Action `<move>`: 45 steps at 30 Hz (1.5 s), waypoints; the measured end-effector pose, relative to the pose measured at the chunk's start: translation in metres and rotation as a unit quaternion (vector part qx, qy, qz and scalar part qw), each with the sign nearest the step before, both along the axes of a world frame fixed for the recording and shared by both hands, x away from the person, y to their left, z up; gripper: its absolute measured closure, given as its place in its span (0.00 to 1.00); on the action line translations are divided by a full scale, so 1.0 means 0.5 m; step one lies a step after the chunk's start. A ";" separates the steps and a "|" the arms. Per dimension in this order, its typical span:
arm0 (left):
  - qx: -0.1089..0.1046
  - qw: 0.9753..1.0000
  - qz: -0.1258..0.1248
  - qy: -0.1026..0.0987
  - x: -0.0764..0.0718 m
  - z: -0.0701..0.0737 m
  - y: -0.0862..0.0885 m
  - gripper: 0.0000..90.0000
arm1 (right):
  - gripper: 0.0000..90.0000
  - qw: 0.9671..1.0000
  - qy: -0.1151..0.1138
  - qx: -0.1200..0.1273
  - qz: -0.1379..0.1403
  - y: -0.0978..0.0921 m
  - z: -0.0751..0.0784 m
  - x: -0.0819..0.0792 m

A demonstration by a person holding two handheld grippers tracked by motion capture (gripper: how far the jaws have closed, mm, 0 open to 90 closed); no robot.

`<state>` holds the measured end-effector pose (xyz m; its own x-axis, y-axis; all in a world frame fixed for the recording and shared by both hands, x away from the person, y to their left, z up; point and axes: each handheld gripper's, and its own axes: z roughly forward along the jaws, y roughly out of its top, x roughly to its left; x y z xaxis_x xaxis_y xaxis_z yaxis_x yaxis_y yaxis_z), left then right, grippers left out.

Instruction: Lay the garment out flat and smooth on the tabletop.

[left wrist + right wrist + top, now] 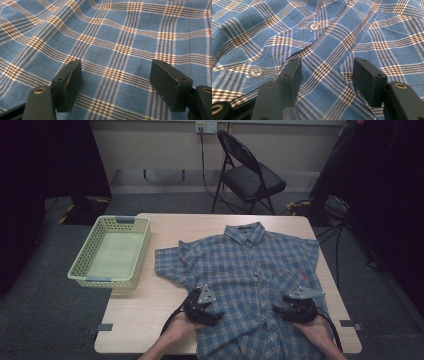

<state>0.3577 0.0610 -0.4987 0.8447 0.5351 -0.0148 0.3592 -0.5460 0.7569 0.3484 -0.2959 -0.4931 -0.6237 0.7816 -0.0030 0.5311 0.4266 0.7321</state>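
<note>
The blue checked cotton shirt lies spread flat and unfolded; the green plastic basket is empty. The left gripper and right gripper hover wide open above the cloth, holding nothing, so the folding seems not begun.

My high view looks forward and down from above my side of the table, far enough back to take in the whole top, a basket, a chair and the floor. My 2 gripper views sit very close over the shirt, each looking along its own jaws at plaid cloth. The right gripper view faces the button strip. All 3 views share the shirt's lower front.
</note>
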 end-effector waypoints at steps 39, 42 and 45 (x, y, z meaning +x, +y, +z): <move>-0.034 0.998 0.039 -0.022 0.029 0.051 0.025 0.28 | 0.45 0.993 -0.083 0.061 -0.051 -0.098 0.102 0.017; -0.054 0.997 0.059 0.002 0.050 0.036 0.033 0.27 | 0.45 0.989 -0.093 0.055 -0.100 -0.145 0.096 0.062; -0.030 0.998 0.061 -0.003 0.057 0.023 0.035 0.28 | 0.44 0.984 -0.090 0.037 -0.146 -0.181 0.079 0.096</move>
<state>0.3862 0.0784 -0.4873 0.7730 0.6327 -0.0456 0.4165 -0.4520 0.7888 0.3967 -0.3863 -0.4536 -0.3664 0.9300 -0.0284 0.4824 0.2160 0.8489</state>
